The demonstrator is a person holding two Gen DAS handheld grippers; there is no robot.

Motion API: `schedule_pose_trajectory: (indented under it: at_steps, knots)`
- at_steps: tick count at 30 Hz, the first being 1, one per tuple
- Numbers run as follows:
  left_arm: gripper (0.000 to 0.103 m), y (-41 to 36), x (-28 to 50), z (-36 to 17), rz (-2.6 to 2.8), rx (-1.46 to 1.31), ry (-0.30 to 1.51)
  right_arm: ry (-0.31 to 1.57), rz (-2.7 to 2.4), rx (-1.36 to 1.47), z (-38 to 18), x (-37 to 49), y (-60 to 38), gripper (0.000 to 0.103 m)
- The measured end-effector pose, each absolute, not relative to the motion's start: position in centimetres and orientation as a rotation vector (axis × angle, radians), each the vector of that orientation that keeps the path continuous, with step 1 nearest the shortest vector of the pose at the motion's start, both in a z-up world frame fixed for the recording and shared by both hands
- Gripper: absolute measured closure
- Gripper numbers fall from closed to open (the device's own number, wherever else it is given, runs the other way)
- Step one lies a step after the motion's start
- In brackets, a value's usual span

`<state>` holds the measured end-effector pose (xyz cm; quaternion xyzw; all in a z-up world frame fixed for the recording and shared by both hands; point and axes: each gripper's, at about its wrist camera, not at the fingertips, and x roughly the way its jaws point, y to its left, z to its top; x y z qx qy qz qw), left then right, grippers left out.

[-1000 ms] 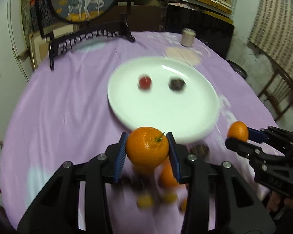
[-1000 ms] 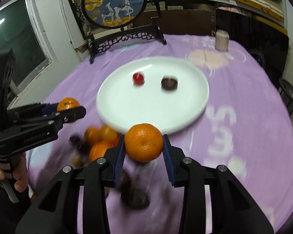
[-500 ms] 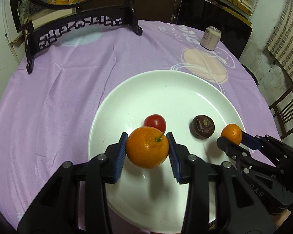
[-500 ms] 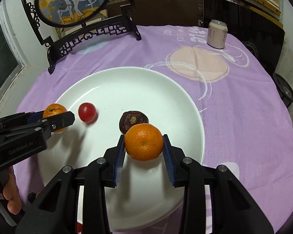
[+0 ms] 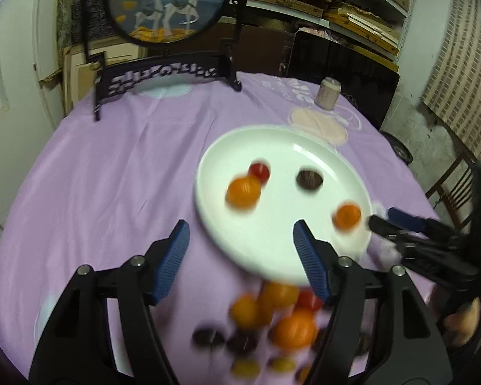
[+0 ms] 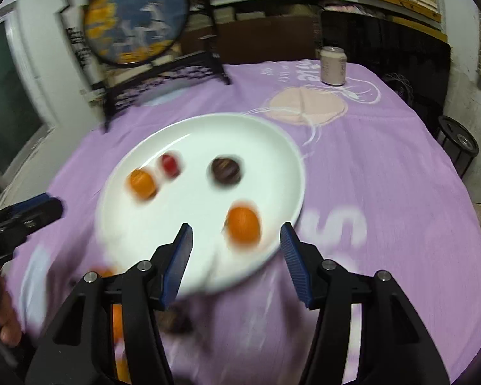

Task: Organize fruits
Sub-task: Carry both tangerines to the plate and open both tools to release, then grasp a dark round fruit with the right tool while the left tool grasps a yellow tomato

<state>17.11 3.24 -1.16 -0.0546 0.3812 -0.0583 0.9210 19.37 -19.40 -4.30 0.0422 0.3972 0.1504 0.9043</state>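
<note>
Left tool (image 5: pixel 240 240): jaws opening, nothing between; its orange (image 5: pixel 243 192) lies beyond on the plate (image 5: pixel 272 141).
Right tool (image 6: pixel 235 243): jaws opening; its orange (image 6: pixel 243 228) lies loose between them, on the plate.

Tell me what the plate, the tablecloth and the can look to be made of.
Plate: probably glazed ceramic; smooth, white, with bright glossy streaks.
Tablecloth: woven fabric, matte purple with fine wrinkles and a pale printed pattern.
Can: likely metal, judging by its cylinder shape and rimmed top; too blurred to be sure.
</note>
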Motion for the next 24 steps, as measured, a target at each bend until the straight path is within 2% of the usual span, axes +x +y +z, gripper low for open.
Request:
schedule_pose_trajectory:
  at_steps: [4,9,18,20,21,24]
  knots:
    - [0.031,5.3,12.6,-3.6,-0.071,-0.118,0.816,0.823,0.436,0.074,-4.2,12.3,-18.4,0.044]
    - [0.031,5.8,8.7,-5.7,-0.098,-0.146,0.866,0.847,0.421,-0.015,-5.3,7.5,-17.5,0.044]
    - [0.031,1.1,4.6,-7.2,-0.246,-0.055,0.917,0.919,0.407,-0.05,-9.5,8.4,-16.0,0.044]
    - [0.031,0.7,4.4,-7.2,-0.253,-0.051,0.919,0.894,0.387,-0.078,-10.2,8.8,-15.8,0.058]
    - [0.031,0.5,4.5,-7.2,-0.253,-0.051,0.92,0.89,0.386,-0.092,-10.2,8.7,-15.7,0.061]
    - [0.031,-0.1,4.7,-7.3,-0.257,-0.053,0.928,0.904,0.399,-0.026,-10.0,8.4,-16.8,0.061]
